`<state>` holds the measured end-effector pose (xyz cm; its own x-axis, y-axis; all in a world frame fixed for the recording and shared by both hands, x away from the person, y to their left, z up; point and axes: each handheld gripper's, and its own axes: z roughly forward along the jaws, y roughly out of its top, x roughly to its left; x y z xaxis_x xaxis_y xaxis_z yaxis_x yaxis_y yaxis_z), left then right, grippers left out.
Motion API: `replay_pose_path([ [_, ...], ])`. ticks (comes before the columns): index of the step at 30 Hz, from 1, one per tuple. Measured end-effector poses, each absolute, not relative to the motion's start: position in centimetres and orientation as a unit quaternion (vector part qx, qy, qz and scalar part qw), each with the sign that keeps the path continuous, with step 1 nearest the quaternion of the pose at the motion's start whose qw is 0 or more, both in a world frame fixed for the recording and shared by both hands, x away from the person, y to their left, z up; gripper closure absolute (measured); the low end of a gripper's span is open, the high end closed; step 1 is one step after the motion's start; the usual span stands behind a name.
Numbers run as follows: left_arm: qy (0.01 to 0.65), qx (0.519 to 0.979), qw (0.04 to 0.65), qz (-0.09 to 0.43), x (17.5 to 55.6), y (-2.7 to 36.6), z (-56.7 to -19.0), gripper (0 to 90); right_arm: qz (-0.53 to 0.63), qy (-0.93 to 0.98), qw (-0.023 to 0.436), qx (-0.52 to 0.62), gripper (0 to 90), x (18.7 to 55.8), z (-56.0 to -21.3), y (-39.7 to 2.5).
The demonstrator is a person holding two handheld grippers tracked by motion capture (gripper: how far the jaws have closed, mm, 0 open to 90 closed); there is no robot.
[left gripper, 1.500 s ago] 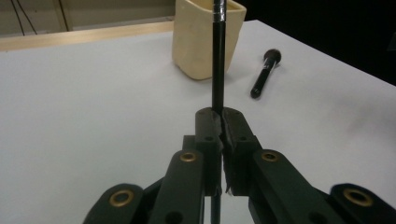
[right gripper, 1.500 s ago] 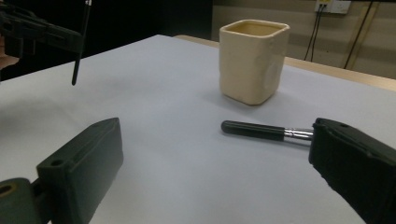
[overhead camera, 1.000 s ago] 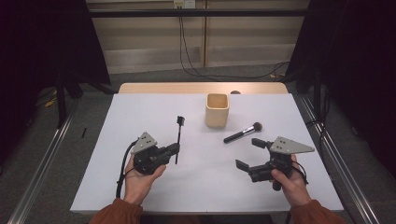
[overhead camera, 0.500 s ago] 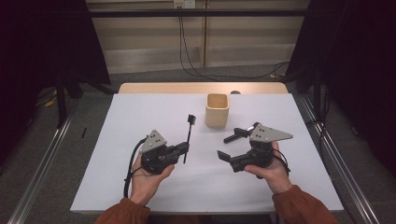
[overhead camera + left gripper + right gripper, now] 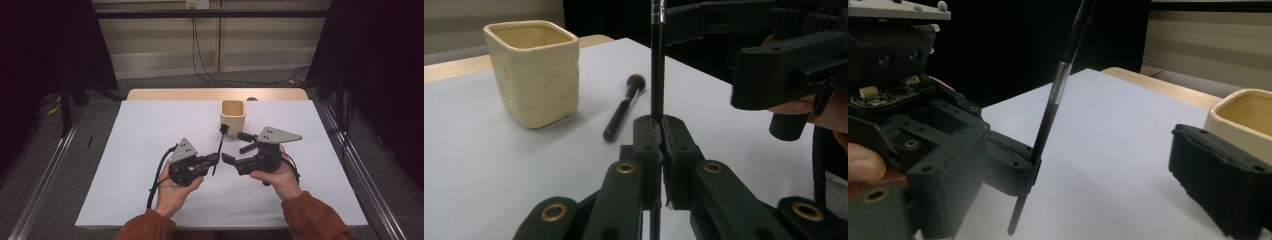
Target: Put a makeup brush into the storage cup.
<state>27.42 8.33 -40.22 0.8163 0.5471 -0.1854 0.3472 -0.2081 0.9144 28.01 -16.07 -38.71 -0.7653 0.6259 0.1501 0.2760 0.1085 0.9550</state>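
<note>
Seen from the high view, a person at a white-covered table (image 5: pixel 125 150) holds the left gripper (image 5: pixel 214 159) clamped on a slim black brush (image 5: pixel 219 146), its head lifted toward a cream square cup (image 5: pixel 233 114), while the right gripper (image 5: pixel 228 158) faces it, just beside the handle, jaws parted and holding nothing. A second, thicker brush (image 5: pixel 246 148) lies flat behind the right gripper, near the cup. In the left gripper view, the matte black jaws press together on the thin brush (image 5: pixel 657 75), which stands nearly upright; the glazed, slightly lumpy cup (image 5: pixel 535 70) sits beyond, and the second brush (image 5: pixel 624 106) — soft brown bristles, glossy black handle — rests on the table beside it. In the right gripper view, the thin brush (image 5: pixel 1055 95) tilts, a silver ferrule partway up — its lower tip hangs just above the sheet. By the look of it, a handover or a drop into the cup is in hand: one brush lifted, neither yet in the cup.
</note>
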Motion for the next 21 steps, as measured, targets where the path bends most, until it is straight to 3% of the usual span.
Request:
replay_pose_path([
  [21, 0.285, 0.781, 0.550, 0.075, 26.8, 7.8, -41.2, 86.1, 0.626, 0.716, 0.104, 0.293, 67.1, 28.6, -39.5, -14.9],
])
